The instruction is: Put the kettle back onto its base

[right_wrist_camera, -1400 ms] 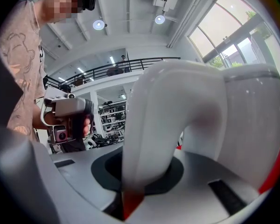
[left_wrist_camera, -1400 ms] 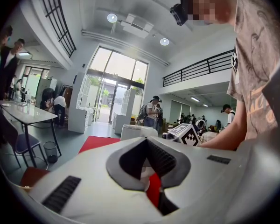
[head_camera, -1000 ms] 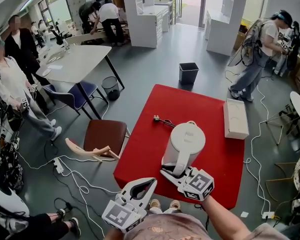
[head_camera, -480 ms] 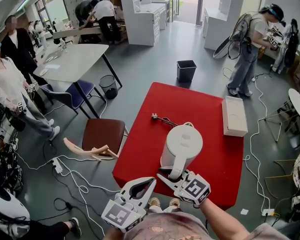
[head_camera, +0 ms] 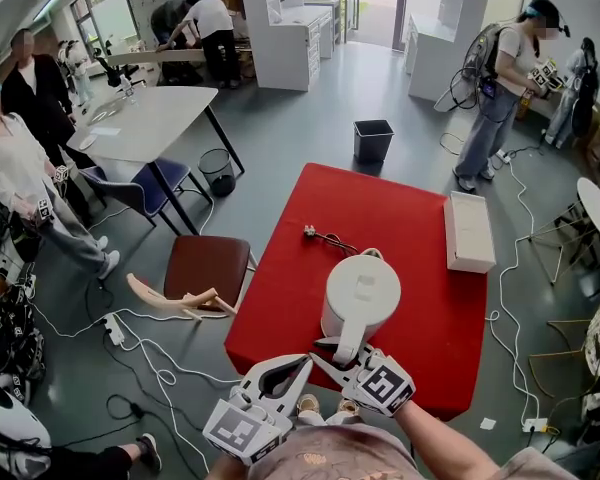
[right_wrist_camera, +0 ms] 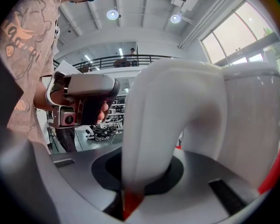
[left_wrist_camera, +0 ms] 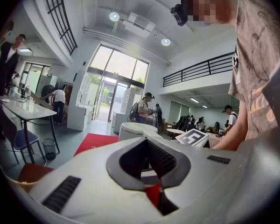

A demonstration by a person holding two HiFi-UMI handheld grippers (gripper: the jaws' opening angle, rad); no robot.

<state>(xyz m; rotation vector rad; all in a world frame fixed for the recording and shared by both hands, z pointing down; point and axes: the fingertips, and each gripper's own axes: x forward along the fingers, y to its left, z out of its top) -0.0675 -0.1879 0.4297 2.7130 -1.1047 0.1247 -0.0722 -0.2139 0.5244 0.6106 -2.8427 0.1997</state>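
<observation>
A: A big hall with a grey floor (head_camera: 300,138), and a red table (head_camera: 400,218) straight below the camera. What's on it?

B: A white kettle (head_camera: 361,296), upright, over the near half of the table. Beyond it a black cord (head_camera: 325,238) lies on the red top. Its plug end points to the far side and its other end runs in behind the kettle. A long white box (head_camera: 470,233) lies by the right edge, well apart from the kettle.

A: Is the kettle on its base?

B: I can't tell. Seen from above, its body hides whatever is under it.

A: What has hold of it?

B: The right gripper (head_camera: 338,352). Its jaws are closed partway on the handle (right_wrist_camera: 149,125), which comes down the near side of the kettle. In the right gripper view the white handle fills the gap between the pads.

A: And the left gripper (head_camera: 302,363)?

B: It hangs at the near edge of the table, just beside the right one and to its left. The jaw tips are together with nothing between them. Only a bit of red shows through the hollow behind the tips.

A: Anything round the table?

B: A brown chair (head_camera: 210,266) stands at its left side. A dark bin (head_camera: 373,143) sits on the floor past the far edge. A white table (head_camera: 150,123) stands further off to the left.
</observation>
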